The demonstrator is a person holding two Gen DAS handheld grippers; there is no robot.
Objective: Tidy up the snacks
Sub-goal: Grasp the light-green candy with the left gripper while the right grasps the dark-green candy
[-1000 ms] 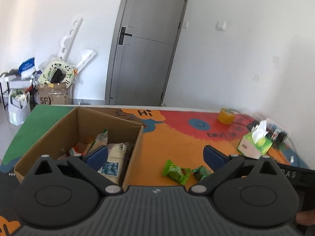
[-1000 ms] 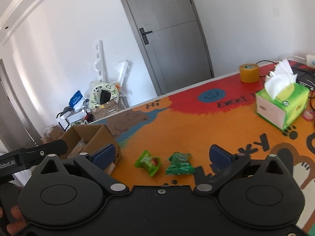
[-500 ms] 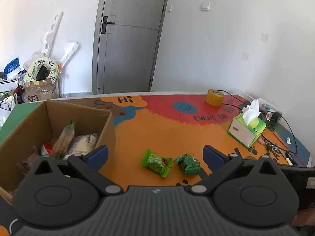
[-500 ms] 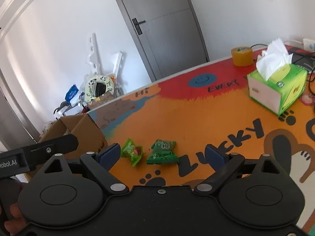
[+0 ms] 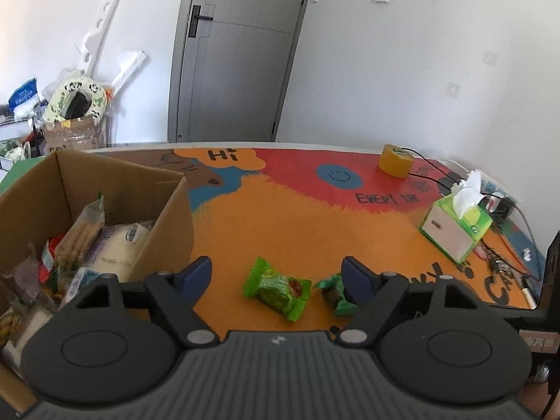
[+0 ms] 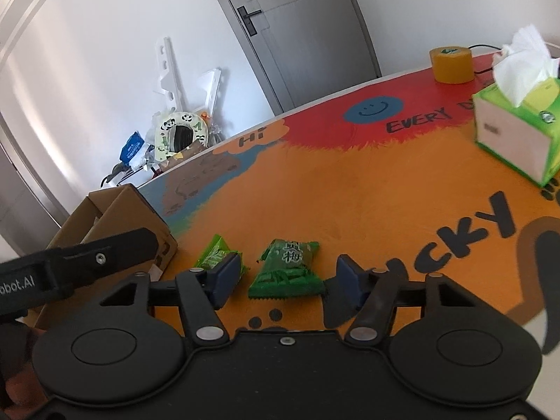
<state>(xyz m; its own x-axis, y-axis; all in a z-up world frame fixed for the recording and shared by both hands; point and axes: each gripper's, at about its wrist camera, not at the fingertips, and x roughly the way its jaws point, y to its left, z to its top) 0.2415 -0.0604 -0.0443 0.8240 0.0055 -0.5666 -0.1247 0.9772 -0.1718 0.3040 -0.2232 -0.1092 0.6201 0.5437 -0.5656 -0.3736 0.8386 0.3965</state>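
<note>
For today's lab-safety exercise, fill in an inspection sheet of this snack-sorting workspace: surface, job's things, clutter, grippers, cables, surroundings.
Surface: table with colourful printed mat, flat.
Job's things: light green snack packet and dark green snack packet lying loose; cardboard box open, already holding several snacks.
Clutter: tissue box, yellow tape roll, small items at the mat's far right edge.
Grippers: left gripper open around the light packet, jaws just closing; right gripper open around the dark packet, jaws just closing, pads not touching.
Cables: black cable running past the tape roll.
Surroundings: grey door shut; piled boxes and bags by the wall.
</note>
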